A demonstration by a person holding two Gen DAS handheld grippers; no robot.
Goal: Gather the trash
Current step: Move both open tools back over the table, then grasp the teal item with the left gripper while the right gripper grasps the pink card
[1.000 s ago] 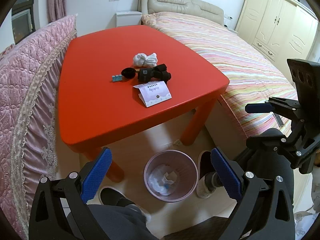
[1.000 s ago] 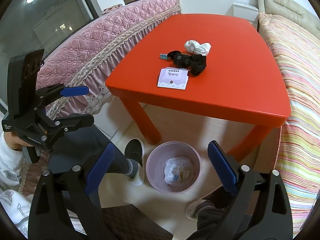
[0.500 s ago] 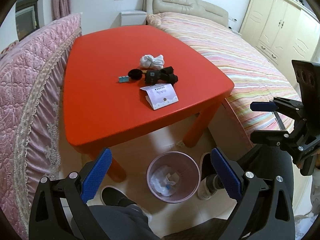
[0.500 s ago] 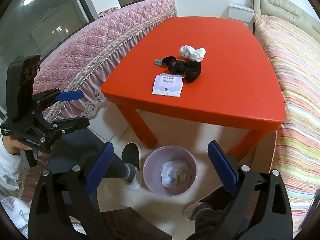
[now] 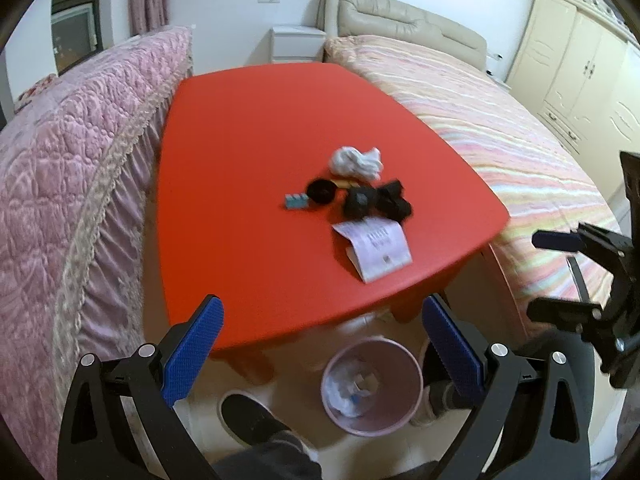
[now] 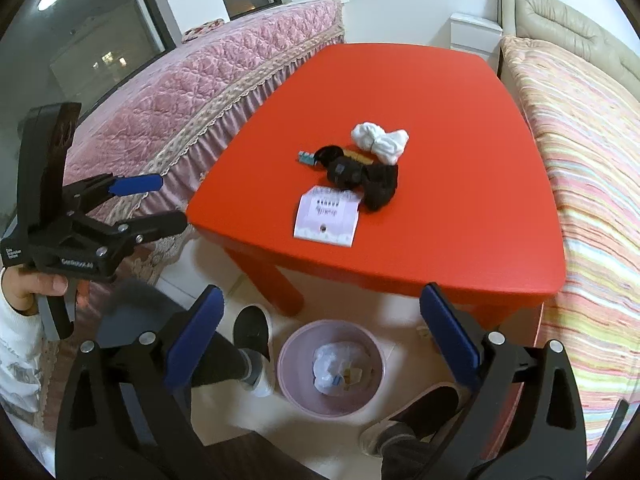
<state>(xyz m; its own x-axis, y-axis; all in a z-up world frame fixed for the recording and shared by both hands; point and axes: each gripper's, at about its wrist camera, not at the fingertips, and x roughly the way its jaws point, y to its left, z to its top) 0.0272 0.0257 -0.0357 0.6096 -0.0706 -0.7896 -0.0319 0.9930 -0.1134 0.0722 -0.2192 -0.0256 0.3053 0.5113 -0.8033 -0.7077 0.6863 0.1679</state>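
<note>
On the red table [image 5: 240, 160] [image 6: 460, 92] lie a crumpled white tissue [image 5: 355, 163] [image 6: 380, 142], a black crumpled wad [image 5: 378, 203] [image 6: 362, 180], a black round lid [image 5: 320, 191], a small teal piece [image 5: 296, 201] [image 6: 306, 157] and a pale pink paper packet [image 5: 376, 249] [image 6: 326, 216]. A pink waste bin [image 5: 372, 386] [image 6: 331, 366] with trash inside stands on the floor under the table's near edge. My left gripper [image 5: 320, 356] is open and empty, before the table's near edge. My right gripper [image 6: 320, 340] is open and empty above the bin.
A pink quilted bed [image 5: 60, 180] flanks the table's left side and a striped bed [image 5: 480, 120] its right. A white nightstand [image 5: 296, 42] and cream wardrobe [image 5: 580, 72] stand behind. The person's shoes [image 6: 250, 330] rest beside the bin.
Both grippers have tilted up and moved closer to the table; the table and trash sit larger and lower in view. Both stay open and empty.
</note>
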